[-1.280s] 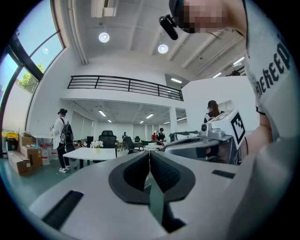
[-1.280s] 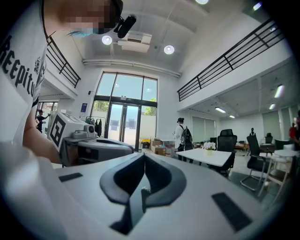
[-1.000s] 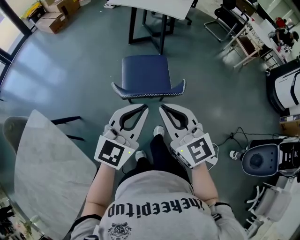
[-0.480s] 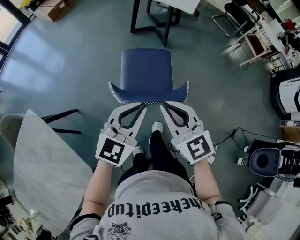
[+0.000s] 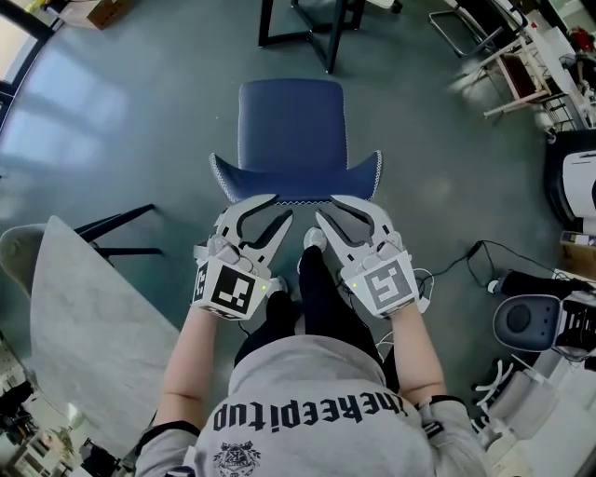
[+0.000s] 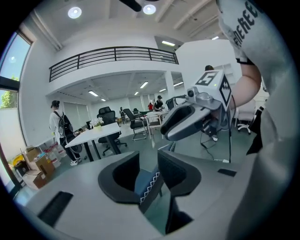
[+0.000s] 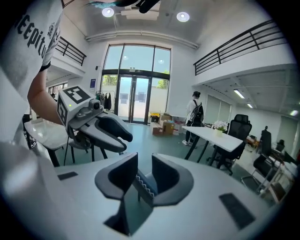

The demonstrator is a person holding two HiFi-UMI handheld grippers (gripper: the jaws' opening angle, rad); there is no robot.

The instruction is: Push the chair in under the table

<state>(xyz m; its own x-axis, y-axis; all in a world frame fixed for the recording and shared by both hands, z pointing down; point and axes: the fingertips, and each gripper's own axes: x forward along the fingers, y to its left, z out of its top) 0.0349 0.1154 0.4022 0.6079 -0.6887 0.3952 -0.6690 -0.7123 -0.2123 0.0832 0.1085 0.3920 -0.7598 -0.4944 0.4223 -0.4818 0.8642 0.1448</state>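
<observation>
A blue chair (image 5: 291,130) stands in front of me, its seat toward the black-legged table (image 5: 321,23) at the top of the head view. The backrest's top edge has a white zigzag trim (image 5: 296,199). My left gripper (image 5: 281,207) and right gripper (image 5: 326,209) sit side by side at that edge, jaws opening. In the left gripper view the trimmed chair edge (image 6: 149,183) lies between the left gripper's (image 6: 149,168) jaws with gaps either side. The right gripper (image 7: 143,174) straddles the chair edge (image 7: 142,185) the same way. Neither grips it.
A grey stone-look table (image 5: 84,317) fills the lower left, with a chair's dark legs (image 5: 116,233) beside it. Cables and a round device (image 5: 521,321) lie on the floor at right. A person with a backpack (image 6: 58,126) stands by the far white table (image 6: 96,133).
Both grippers sank and moved forward to the chair's backrest edge, and their shut jaws have parted around it. The chair sits nearer in the head view.
</observation>
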